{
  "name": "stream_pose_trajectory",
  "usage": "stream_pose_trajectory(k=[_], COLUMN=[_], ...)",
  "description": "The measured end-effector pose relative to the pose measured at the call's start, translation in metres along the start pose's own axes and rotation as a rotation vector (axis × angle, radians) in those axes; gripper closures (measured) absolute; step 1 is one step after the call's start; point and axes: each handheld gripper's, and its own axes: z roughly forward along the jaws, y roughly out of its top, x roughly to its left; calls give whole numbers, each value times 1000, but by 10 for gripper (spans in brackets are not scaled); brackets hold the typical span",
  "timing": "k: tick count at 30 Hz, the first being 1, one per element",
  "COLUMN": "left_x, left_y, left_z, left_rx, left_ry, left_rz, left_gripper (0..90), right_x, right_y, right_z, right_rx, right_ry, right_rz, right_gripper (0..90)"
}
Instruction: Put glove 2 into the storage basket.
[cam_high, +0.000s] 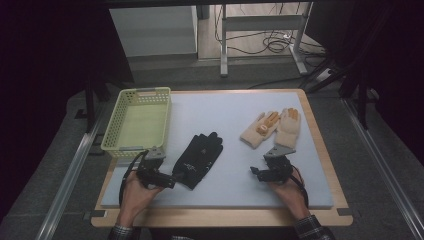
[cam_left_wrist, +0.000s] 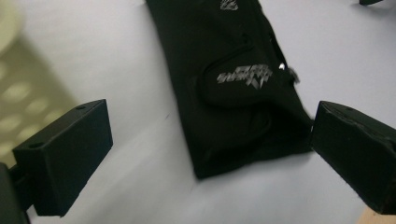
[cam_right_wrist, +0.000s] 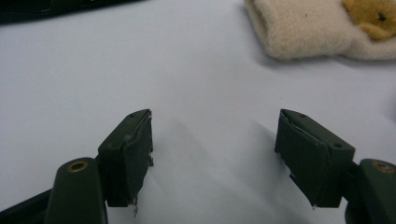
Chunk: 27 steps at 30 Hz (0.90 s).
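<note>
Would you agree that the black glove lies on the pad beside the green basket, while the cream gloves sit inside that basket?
Not quite. The black glove does lie on the pad beside the green basket, but the cream gloves are not in the basket: they lie on the pad too, ahead of the right gripper. The high view shows this.

Both forearms come in low from the near edge, one tool per hand. Left tool (cam_high: 170, 181) has its jaws spread wide, nothing pinched. Right tool (cam_high: 256, 173) is gaping too, jaws apart with nothing between them.
</note>
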Motion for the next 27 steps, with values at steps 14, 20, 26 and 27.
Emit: stream_pose_trajectory(k=[14,20,26,27], left_x=[-12,-23,-36,-37], left_y=[37,36,35,35], left_z=[63,72,79,80], left_rx=[92,111,143,148], left_ry=[42,55,110,119], left_rz=[7,28,78,89], left_gripper=[0,0,0,0], right_x=[0,0,0,0], right_y=[0,0,0,0], right_z=[0,0,0,0], right_rx=[-1,-1,-1,-1], right_ry=[-1,-1,-2,-2], right_rz=[0,0,-1,-1], right_gripper=[271,271,271,271])
